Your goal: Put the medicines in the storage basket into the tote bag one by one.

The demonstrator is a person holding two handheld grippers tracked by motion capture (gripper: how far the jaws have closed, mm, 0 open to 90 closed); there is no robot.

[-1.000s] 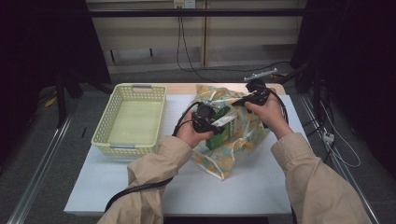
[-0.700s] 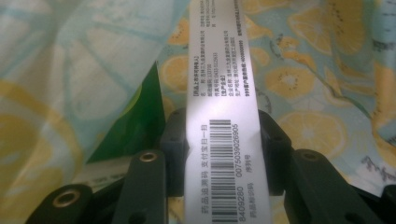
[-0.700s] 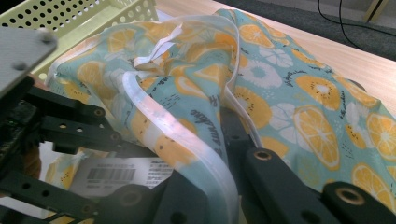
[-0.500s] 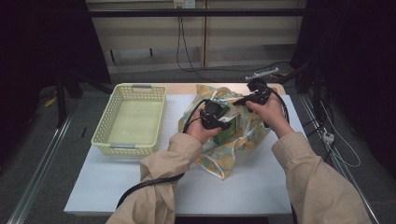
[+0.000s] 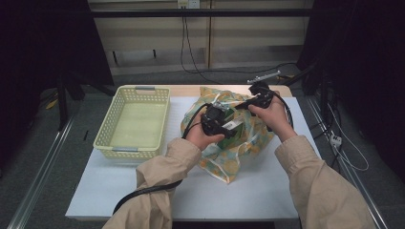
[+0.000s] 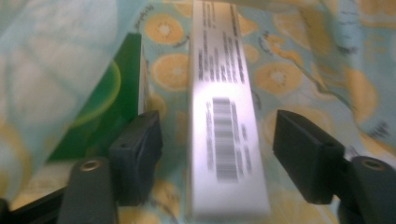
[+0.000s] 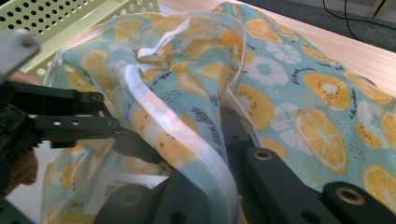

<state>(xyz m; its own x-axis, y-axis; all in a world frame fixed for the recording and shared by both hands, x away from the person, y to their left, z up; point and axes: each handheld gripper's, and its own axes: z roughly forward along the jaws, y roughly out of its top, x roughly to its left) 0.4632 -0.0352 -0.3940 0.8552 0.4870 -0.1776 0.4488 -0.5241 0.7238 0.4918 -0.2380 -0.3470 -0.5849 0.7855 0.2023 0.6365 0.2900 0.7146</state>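
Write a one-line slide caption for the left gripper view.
Left gripper with its jaws just opened, astride a white barcoded box lying in the orange-slice printed bag.

The left claw (image 5: 228,125) has just been opening, its jaws now apart, while the right claw (image 5: 239,106) is clamped tight.

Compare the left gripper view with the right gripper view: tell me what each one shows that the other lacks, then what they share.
Left gripper view alone: a green box lying beside a white box with a barcode; the left gripper has just been opening, and the white box sits between its jaws with gaps on both sides.

Right gripper view alone: the yellow basket, the wooden table edge, and the right gripper shut on the bag's white rim.

Both: the fruit-print bag.
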